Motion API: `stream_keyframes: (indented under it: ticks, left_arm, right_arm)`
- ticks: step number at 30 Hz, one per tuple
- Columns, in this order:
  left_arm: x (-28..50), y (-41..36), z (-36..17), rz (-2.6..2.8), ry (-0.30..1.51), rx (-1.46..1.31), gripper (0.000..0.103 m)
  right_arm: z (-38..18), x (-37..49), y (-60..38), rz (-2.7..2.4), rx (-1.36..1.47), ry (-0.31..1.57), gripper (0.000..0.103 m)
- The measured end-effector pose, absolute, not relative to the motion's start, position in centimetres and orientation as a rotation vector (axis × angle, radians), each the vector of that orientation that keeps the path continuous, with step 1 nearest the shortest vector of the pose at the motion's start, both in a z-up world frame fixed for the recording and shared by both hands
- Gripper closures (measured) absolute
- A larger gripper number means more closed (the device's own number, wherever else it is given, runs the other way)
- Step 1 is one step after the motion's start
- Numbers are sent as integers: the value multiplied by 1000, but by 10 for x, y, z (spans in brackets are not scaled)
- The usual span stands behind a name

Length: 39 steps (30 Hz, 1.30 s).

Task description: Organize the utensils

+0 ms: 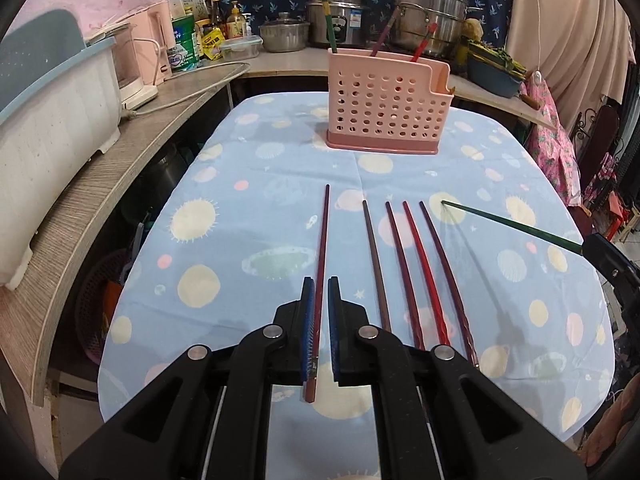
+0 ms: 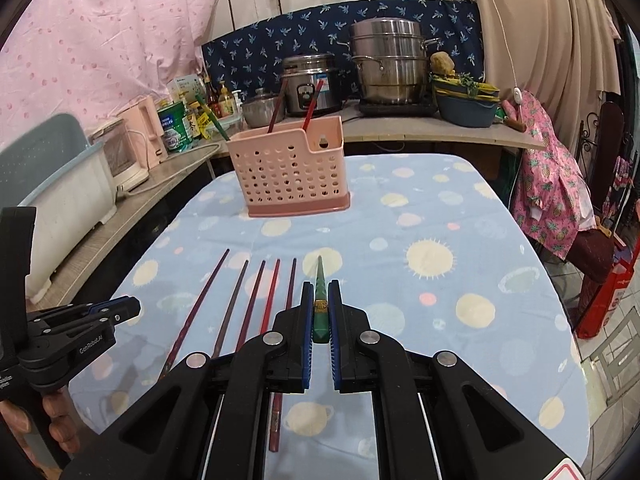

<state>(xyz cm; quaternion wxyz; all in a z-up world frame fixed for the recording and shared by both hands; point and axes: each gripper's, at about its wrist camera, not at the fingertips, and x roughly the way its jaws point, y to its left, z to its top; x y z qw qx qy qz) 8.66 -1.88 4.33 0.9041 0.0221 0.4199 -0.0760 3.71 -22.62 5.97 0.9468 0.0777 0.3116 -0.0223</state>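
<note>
A pink perforated utensil holder (image 1: 386,106) stands at the far end of the table and holds three chopsticks; it also shows in the right wrist view (image 2: 290,170). My left gripper (image 1: 322,286) is shut on a dark red chopstick (image 1: 322,232) whose tip points toward the holder. Several red and brown chopsticks (image 1: 412,264) lie side by side on the cloth to its right. My right gripper (image 2: 322,292) is shut on a green chopstick (image 2: 320,300), which also shows at the right of the left wrist view (image 1: 516,224). The left gripper (image 2: 116,312) shows at the left of the right wrist view.
The table has a light blue planet-print cloth (image 1: 248,200). A wooden counter (image 1: 100,168) on the left carries a white dish bin (image 1: 52,120) and a kettle. Pots (image 2: 386,60) and a rice cooker (image 2: 310,84) stand behind the table. A pink garment (image 2: 548,184) hangs at the right.
</note>
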Motion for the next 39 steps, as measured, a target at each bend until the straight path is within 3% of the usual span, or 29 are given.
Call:
stream_keyframes:
  ticks: [4, 7, 12, 27, 30, 34, 39]
  left_arm:
    - [88, -7, 32, -152, 902, 0, 91]
    - [85, 5, 16, -148, 940, -46, 67]
    - [80, 6, -8, -147, 978, -33, 67]
    - [89, -1, -35, -165, 1031, -26, 73]
    - [85, -2, -35, -162, 1034, -17, 79]
    - [80, -3, -35, -165, 1039, -7, 95]
    - [75, -6, -33, -173, 1042, -1, 96]
  right_arm:
    - [59, 36, -227, -47, 166, 634, 96]
    - [56, 35, -227, -46, 168, 646, 96]
    - [46, 33, -227, -45, 179, 668, 96]
    - [35, 31, -223, -46, 189, 696, 96]
    - [34, 31, -224, -48, 193, 699, 96]
    - [33, 30, -224, -47, 196, 703, 96]
    - [33, 30, -223, -47, 196, 703, 96]
